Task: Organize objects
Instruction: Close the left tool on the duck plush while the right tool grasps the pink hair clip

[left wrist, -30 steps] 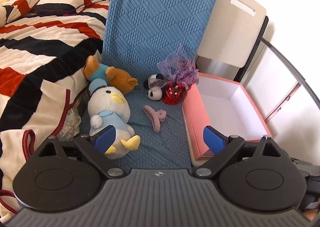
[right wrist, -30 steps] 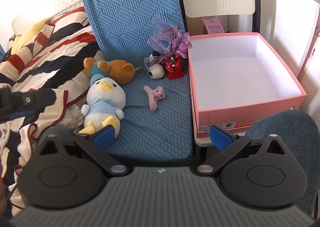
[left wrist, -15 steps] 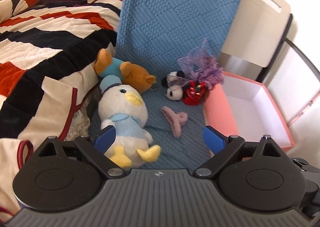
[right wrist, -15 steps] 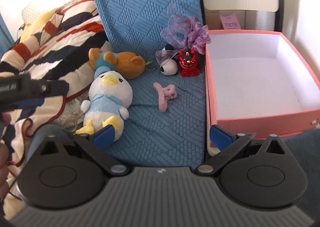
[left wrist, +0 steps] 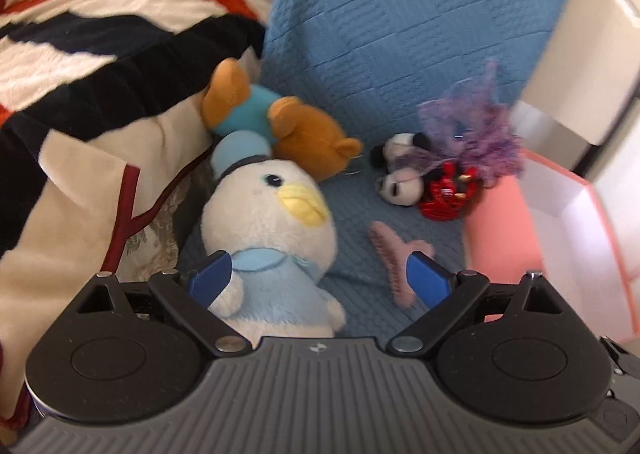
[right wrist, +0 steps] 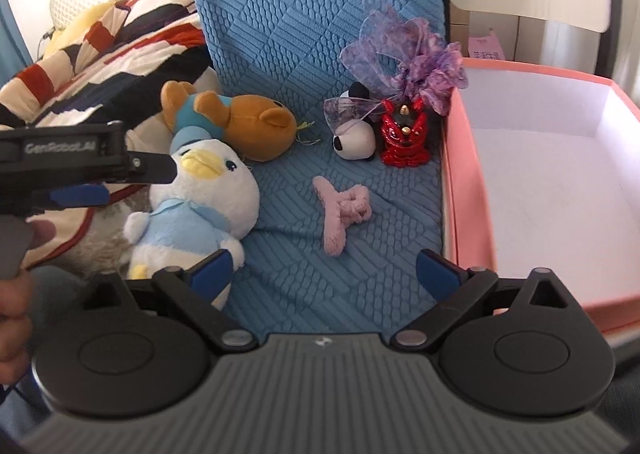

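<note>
Close over the blue quilted cushion (left wrist: pixel 400 33), the left tool (left wrist: pixel 320 282) hung with its blue fingers (left wrist: pixel 210 280) spread wide on either side of the duck toy (left wrist: pixel 268 238), gripping nothing. The duck toy lay along the cushion's left edge, beside the striped blanket (left wrist: pixel 80 65), with the brown bear toy (right wrist: pixel 248 125) just behind its head. The right tool (right wrist: pixel 324 274) was also spread and empty, held above the cushion's front edge. A pink hair claw (right wrist: pixel 342 209) lay near the cushion's middle. Towards the right edge, a small panda toy (right wrist: pixel 354 139) touched a red figurine (right wrist: pixel 404 137) under a purple ribbon bow (right wrist: pixel 404 49). The open pink box (right wrist: pixel 460 193) stood against the cushion's right edge, and its white inside held nothing visible.
</note>
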The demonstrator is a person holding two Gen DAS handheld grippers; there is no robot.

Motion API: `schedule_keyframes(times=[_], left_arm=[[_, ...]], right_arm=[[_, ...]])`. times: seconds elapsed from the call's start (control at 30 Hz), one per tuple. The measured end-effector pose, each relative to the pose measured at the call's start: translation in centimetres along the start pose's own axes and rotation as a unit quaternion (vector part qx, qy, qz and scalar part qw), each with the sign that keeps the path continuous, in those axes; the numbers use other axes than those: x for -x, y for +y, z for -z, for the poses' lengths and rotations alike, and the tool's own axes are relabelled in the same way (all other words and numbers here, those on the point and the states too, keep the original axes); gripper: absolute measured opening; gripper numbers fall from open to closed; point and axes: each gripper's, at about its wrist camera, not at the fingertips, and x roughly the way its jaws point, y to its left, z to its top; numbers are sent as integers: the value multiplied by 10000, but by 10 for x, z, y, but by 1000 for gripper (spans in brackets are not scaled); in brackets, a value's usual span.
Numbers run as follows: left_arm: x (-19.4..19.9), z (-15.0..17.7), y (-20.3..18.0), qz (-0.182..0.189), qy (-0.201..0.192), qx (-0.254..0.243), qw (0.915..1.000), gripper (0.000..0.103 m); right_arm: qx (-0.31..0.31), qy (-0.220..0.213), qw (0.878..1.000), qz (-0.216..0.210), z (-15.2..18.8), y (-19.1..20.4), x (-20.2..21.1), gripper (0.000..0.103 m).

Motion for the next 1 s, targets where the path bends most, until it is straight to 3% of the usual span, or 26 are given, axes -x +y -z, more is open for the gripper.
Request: schedule_keyframes(times=[0.2, 0.4, 0.6, 0.77, 1.0], left_arm=[[-41, -10, 7, -306, 200, -77, 9993, 96], [-69, -25, 25, -691, 221, 72, 9973, 96], [-91, -32, 41, -396, 558, 318, 9971, 96], [-93, -34, 42, -296, 559, 348, 9974, 96], [-96, -31, 41, -214, 512, 435, 9975, 96]], right_arm=[[247, 57, 9996, 149, -10, -2, -40, 84], [348, 30, 9992, 206, -29, -7, -73, 83], [398, 146, 9987, 295, -44, -9, -111, 83], [609, 243, 9969, 440, -49, -10, -134, 83], [329, 625, 9967, 407, -47, -21, -160, 83]])
